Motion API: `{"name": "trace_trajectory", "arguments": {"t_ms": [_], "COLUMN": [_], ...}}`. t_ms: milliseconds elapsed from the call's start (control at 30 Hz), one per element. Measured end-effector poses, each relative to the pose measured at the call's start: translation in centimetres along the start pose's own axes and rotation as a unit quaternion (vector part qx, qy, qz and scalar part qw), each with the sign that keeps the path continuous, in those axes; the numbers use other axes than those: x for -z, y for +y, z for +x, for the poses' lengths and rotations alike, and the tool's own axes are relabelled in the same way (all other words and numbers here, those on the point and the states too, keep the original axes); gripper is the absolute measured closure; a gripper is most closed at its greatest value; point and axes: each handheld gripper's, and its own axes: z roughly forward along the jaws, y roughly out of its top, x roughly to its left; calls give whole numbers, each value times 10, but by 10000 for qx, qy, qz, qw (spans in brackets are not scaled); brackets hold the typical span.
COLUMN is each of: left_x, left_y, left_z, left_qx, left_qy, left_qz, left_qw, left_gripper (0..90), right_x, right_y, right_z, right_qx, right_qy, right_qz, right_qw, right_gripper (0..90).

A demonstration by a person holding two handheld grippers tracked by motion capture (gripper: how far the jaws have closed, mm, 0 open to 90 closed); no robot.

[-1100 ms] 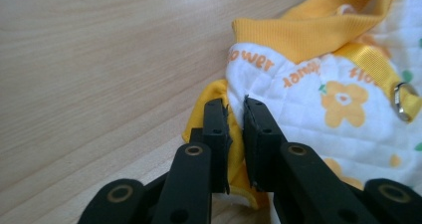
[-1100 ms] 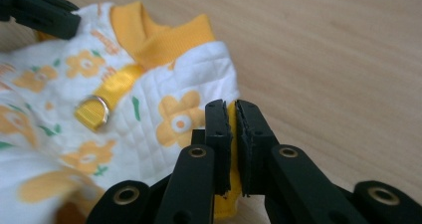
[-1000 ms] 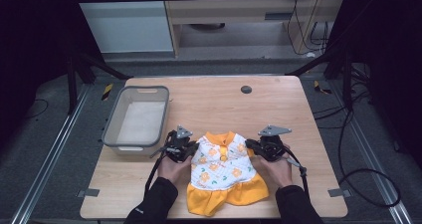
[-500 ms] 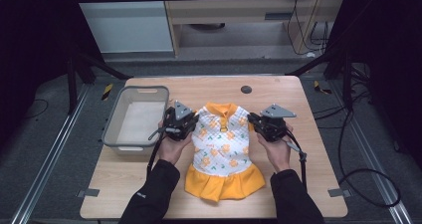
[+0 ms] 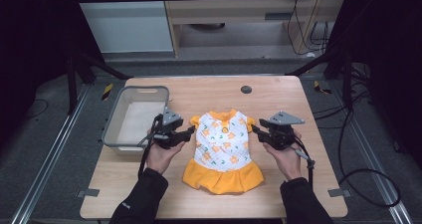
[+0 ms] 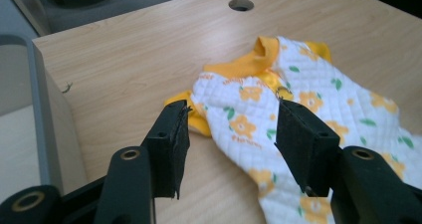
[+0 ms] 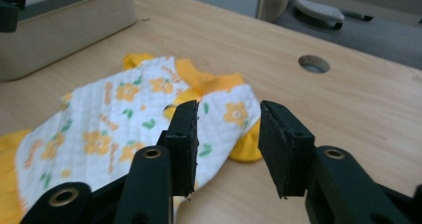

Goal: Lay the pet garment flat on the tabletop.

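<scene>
I see the small dress (image 5: 224,152), white quilted fabric with orange flowers and an orange collar and skirt, lying flat on the wooden table (image 5: 209,92), collar toward the far edge and skirt toward me. It sits near the middle of the table, just right of the grey plastic bin (image 5: 133,115).

My left gripper (image 5: 188,133) hovers beside the dress's left sleeve. Its jaws have just been opening and stand released, with nothing pinched between them; in the left gripper view the orange sleeve (image 6: 191,119) lies on the table below and beyond the gap, clear of both pads.

My right gripper (image 5: 255,130) hovers beside the right sleeve in the same way. Its jaws have also just been opening and are apart now, gripping nothing; in the right gripper view the orange-trimmed sleeve (image 7: 244,147) rests on the wood beneath the gap, untouched.

A round cable hole (image 5: 246,89) sits in the tabletop beyond the collar.
</scene>
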Motion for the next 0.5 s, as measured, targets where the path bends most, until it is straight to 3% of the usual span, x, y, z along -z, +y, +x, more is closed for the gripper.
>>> {"name": "trace_trajectory", "arguments": {"t_ms": [233,500], "left_x": [22,28], "left_y": [-31,-70], "left_z": [-8,-18], "left_qx": [-50,-79], "left_qy": [-274,-483], "left_qz": [211,590], "left_qw": [9994,9971], "left_gripper": [457,463], "right_x": [27,41], "right_y": [-24,-53], "right_z": [9,22], "right_qx": [-207,-200], "right_qy": [309,499], "right_qz": [171,521], "right_qw": [9992,9972], "right_gripper": [545,532]}}
